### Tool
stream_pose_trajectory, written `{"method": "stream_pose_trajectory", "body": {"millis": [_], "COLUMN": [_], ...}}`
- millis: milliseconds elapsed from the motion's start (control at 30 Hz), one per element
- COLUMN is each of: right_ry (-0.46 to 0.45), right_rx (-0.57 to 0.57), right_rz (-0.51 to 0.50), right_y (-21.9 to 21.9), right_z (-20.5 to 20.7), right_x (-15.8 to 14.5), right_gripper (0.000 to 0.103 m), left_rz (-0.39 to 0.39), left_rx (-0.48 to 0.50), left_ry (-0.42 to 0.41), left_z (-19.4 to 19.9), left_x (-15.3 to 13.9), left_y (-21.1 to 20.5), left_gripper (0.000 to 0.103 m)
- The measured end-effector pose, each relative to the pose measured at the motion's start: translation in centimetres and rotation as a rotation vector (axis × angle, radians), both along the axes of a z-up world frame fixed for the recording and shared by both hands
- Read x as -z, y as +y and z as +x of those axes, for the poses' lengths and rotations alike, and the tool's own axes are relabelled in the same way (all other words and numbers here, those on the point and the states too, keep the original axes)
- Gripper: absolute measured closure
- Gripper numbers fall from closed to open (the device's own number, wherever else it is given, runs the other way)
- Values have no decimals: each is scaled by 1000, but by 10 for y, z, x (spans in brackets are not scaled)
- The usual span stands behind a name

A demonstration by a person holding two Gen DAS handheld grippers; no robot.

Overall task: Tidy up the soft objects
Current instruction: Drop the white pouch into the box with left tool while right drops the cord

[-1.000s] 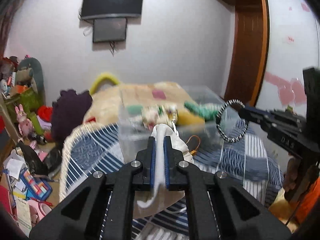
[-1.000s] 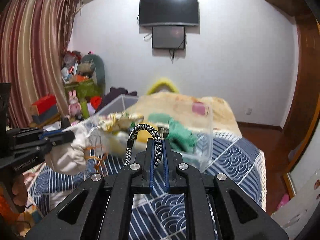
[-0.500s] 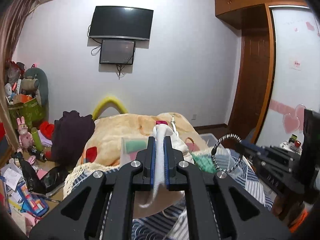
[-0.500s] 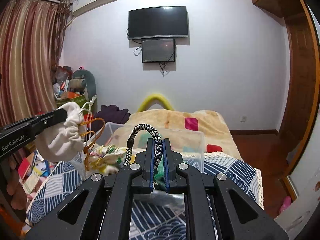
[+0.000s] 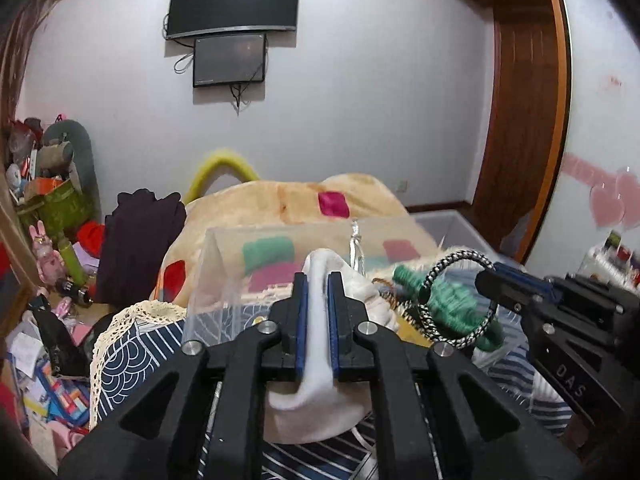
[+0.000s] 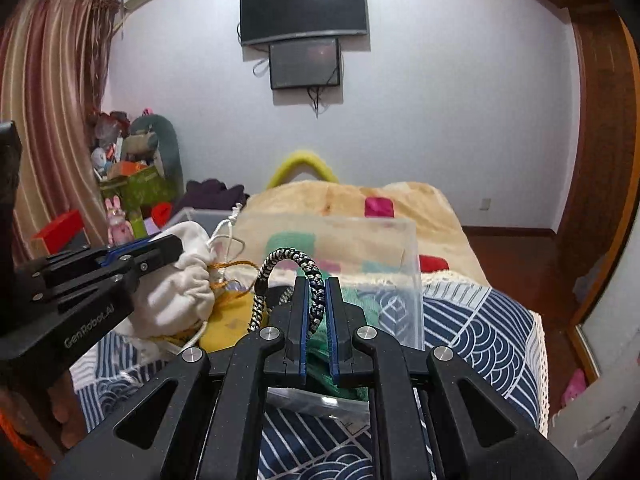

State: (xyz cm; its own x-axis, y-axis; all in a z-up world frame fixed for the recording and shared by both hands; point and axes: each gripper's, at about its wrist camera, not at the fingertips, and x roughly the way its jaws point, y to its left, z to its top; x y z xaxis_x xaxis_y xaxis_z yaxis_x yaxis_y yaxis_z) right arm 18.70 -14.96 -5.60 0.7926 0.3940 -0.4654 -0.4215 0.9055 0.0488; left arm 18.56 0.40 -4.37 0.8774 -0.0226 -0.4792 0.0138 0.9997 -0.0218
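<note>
My left gripper [image 5: 317, 280] is shut on a white drawstring pouch [image 5: 316, 360] and holds it above the bed, near the clear plastic bin [image 5: 224, 276]. The left gripper [image 6: 176, 246] and the pouch [image 6: 176, 292] also show in the right wrist view. My right gripper [image 6: 316, 284] is shut on a black-and-white braided cord loop [image 6: 280, 264], also held over the bin [image 6: 400, 248]. In the left wrist view the right gripper [image 5: 486, 280] and the loop [image 5: 456, 300] are at the right. The bin holds a green knitted thing [image 5: 444, 296] and a yellow thing [image 6: 228, 324].
The bin sits on a bed with a blue patterned cover [image 6: 472, 320] and a beige blanket [image 6: 344, 204]. Toys and clutter [image 5: 52, 216] lie on the floor at the left. A wooden wardrobe [image 5: 524, 120] stands at the right. Screens [image 6: 304, 12] hang on the far wall.
Both views have tilted back down toward the bin. The two grippers have come lower and closer to it, each still holding its item.
</note>
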Motion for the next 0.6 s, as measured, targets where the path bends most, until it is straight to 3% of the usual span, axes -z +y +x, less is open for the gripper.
{"method": "stream_pose_trajectory", "body": {"millis": [200,267,333,467,600], "right_ry": [81,82,70,17,-42], "right_rx": [-2,-7,-7,-13,-21], "right_rz": [0,-1,-6,4,5], "right_y": [-4,-6,-7,-11,-14], "right_z": [7,6,2,-10,-28], "right_x": [9,7,2,-11,-27], "right_gripper": [95,88,71,68,67], "left_rz": [16,9,-13,-32,-59], "left_rx": [26,29,34,50,66], "left_ry": [47,45,35,20,-6], "left_z": [-1,-4,-8,-19,-37], "left_x": [4,0,-4,-13,-23], "left_y": [-1,2,4,9,10], "left_gripper": [80,64,48,47,32]}}
